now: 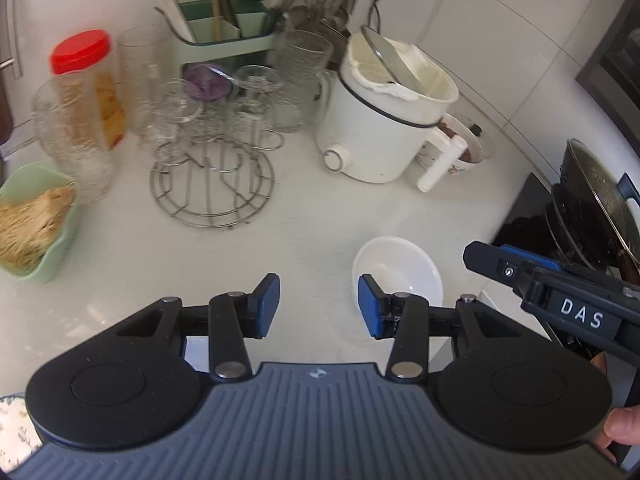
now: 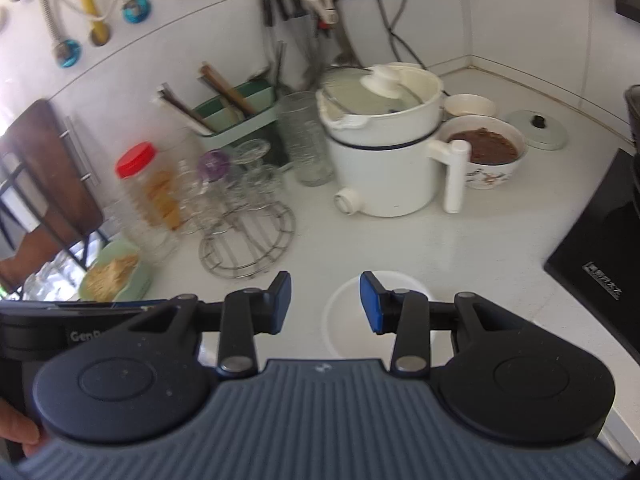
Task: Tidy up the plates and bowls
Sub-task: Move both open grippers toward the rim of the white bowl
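A small white bowl (image 1: 400, 272) sits empty on the white counter, just ahead and right of my left gripper (image 1: 319, 306). That gripper's jaws stand apart with bare counter between them. In the right wrist view the same white bowl (image 2: 348, 316) lies under and slightly right of my right gripper (image 2: 325, 303), whose blue pads are apart and above the bowl, touching nothing. The right gripper's body (image 1: 560, 292) reaches in from the right edge of the left wrist view. A patterned bowl of brown food (image 2: 486, 152) and a small cream bowl (image 2: 468, 105) stand behind the white electric pot (image 2: 384, 148).
A wire rack holding glasses (image 1: 212, 152), a red-lidded jar (image 1: 86, 84), a green dish of noodles (image 1: 36, 220) and a green utensil holder (image 1: 224, 36) crowd the left. A black cooktop (image 2: 600, 252) and a wok (image 1: 596, 196) lie right. A lid (image 2: 536, 128) rests in the corner.
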`<state>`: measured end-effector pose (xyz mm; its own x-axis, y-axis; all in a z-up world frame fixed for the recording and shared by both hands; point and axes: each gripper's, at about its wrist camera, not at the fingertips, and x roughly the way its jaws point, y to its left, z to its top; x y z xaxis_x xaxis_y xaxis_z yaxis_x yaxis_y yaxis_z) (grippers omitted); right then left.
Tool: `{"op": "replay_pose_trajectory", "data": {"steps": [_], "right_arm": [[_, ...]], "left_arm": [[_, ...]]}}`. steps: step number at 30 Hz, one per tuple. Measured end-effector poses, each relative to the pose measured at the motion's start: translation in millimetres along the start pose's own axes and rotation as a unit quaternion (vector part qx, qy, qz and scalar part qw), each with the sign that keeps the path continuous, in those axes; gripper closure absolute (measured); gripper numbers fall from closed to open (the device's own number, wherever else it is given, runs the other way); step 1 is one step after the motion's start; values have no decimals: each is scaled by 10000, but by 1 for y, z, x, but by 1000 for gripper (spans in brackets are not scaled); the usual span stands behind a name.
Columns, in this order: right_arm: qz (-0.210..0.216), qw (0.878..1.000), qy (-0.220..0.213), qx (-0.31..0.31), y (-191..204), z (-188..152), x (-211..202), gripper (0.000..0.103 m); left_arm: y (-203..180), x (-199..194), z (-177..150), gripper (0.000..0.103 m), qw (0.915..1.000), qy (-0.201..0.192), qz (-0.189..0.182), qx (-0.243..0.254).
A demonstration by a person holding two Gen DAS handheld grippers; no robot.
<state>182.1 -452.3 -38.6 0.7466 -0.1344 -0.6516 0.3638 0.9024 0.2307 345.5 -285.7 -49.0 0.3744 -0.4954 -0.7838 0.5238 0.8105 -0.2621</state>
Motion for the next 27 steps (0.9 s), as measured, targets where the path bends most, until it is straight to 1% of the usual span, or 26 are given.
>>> {"op": "replay_pose_trajectory", "data": {"steps": [2,5,8,10,11,13,14,15,17,24,27], "right_arm": [[-74,10000,4,24,-8,-1,5,62],[-287,9995,156,38,-19,-8,17,62],[-296,9991,284,112,-32,-14,23,62],[-331,9989,322,126,-40,-17,27,62],[-322,9988,333,146,-44,-19,29,62],[-263,9990,365,43,-48,-20,34,62],[-301,9988,378,-6,-50,-20,37,58],[-302,9989,372,-10,-53,-20,39,46],[-228,9991,347,73,-60,-19,44,32],[-170,9977,601,265,-83,-26,76,33],[-114,9966,710,400,-91,-29,85,34]], "left_arm": [[-5,9,3,54,10000,55,-18,72],[-9,26,6,54,9996,248,33,110],[-11,41,8,54,9991,369,101,165],[-12,52,9,50,9986,495,139,136],[-12,57,9,44,9984,535,146,121],[-13,68,10,43,9979,621,131,112],[-14,72,11,43,9976,664,133,112],[-15,77,12,43,9974,701,137,106],[-16,86,14,43,9973,717,128,97],[-18,102,18,43,9976,694,87,13],[-17,110,17,43,9970,766,48,-41]]}}
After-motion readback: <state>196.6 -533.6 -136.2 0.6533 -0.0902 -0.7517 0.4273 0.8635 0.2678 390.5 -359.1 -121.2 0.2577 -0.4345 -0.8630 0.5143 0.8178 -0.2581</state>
